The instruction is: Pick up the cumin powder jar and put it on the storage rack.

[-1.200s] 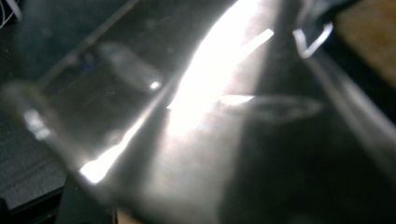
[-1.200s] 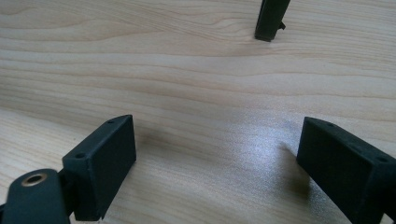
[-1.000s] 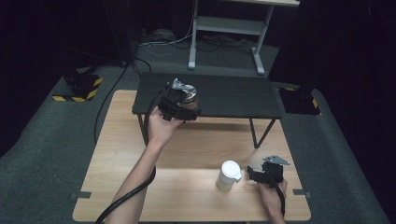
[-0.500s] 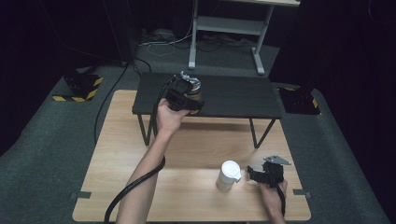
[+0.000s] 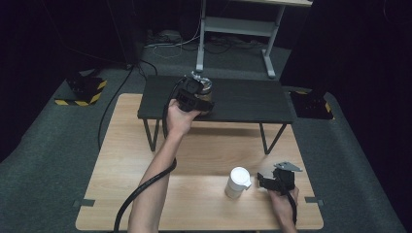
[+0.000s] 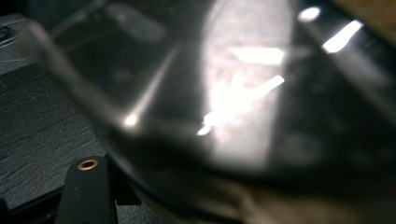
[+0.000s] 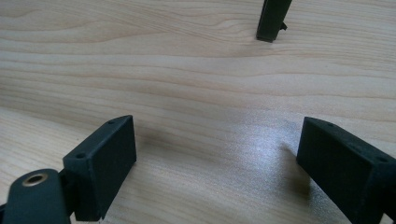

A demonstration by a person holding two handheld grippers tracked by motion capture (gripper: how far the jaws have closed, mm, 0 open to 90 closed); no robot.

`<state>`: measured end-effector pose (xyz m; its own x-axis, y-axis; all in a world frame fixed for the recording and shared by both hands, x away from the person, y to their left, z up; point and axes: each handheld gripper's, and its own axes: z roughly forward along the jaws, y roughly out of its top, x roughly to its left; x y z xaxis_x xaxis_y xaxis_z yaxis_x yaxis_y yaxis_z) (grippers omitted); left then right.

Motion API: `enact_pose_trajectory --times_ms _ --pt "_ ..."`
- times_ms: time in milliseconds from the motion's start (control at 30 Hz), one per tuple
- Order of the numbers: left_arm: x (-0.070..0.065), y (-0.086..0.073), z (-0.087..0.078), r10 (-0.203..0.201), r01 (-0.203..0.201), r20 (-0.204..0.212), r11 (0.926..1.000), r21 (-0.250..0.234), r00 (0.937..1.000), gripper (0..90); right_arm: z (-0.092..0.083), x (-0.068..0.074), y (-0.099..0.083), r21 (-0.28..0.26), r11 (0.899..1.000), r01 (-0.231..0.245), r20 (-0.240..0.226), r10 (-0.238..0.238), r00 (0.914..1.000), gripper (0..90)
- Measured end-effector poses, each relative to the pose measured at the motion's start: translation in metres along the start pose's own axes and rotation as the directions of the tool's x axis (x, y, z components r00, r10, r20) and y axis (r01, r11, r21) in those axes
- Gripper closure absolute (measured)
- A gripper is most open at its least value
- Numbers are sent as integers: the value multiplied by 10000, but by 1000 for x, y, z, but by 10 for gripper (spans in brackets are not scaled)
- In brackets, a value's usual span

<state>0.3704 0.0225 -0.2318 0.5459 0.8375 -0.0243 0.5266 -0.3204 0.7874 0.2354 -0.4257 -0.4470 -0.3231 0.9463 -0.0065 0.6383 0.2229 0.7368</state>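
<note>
dark carpet surrounds the wooden desk [image 5: 145, 160]. left gripper [image 5: 197, 97] pinches a glass jar [image 5: 203, 89] over the black shelf [image 5: 252, 99], upper centre, seemingly unplaced; right gripper [image 5: 262, 180] rests spread beside the white cup [image 5: 237, 182].

- No text, label, brand or number can be read in any of the views.
- The only sign-like marking is yellow-and-black hazard striping [image 5: 80, 94] on the floor at the left of the high view, and again on the floor at the right [image 5: 326, 108]; neither carries words.
</note>
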Motion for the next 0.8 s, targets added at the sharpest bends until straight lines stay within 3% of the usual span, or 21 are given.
enact_pose_trajectory --times_ms 433,567,800 --pt "-1 0 0 -80 80 -61 10000 -10 9999 294 0 0 0 0 10000 -16 -8 16 10000 116" --pt "4 -3 -2 -316 320 144 9991 -268 9994 193 0 -1 0 -16 10000 -35 -21 35 10000 116" --pt "-8 -7 -11 23 -26 -116 9998 -209 9999 71 0 0 0 -2 10000 -13 3 13 10000 117"
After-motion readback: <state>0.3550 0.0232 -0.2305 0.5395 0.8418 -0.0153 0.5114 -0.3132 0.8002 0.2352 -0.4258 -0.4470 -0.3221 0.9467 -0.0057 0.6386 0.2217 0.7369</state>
